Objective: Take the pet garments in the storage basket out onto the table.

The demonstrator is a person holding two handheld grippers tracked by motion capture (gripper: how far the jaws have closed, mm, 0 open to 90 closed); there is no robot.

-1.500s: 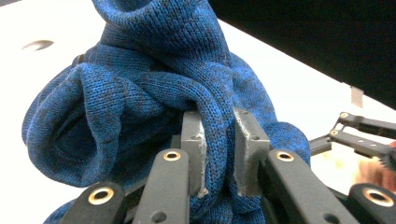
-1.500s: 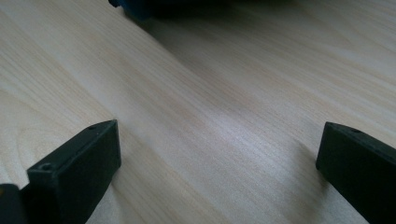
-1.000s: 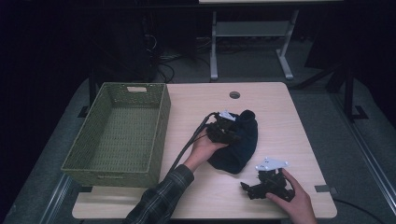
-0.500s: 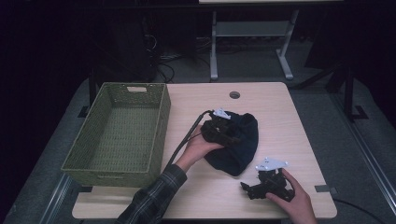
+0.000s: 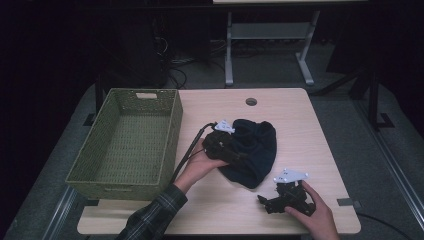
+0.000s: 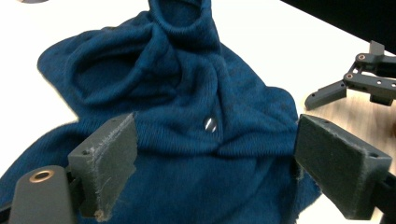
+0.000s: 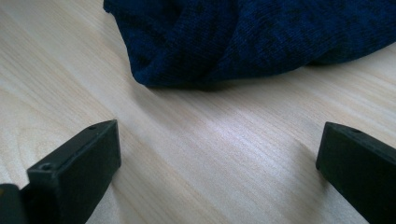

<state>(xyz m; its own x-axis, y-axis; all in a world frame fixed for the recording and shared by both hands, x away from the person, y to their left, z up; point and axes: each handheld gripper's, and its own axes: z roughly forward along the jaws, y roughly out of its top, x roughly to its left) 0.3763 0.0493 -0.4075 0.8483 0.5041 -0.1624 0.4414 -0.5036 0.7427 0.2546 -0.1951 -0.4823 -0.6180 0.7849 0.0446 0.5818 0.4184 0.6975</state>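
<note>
my left gripper point(image 6: 212, 168) has just been opening, jaws wide over the blue sweater point(image 5: 252, 150) mid-table, nothing gripped. right gripper point(image 5: 270, 204) released near the front edge. next, i'd regrip a fold.

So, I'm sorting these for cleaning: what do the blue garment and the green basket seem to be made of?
The blue garment looks like soft knitted wool or acrylic: fine ribbed stitches, matte, limp folds. The green basket seems woven from fibre or paper cord, matte, with an even plaited weave.

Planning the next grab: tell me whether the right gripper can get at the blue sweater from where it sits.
Probably yes: the right gripper is open, and bare table lies between it and the blue sweater.
</note>
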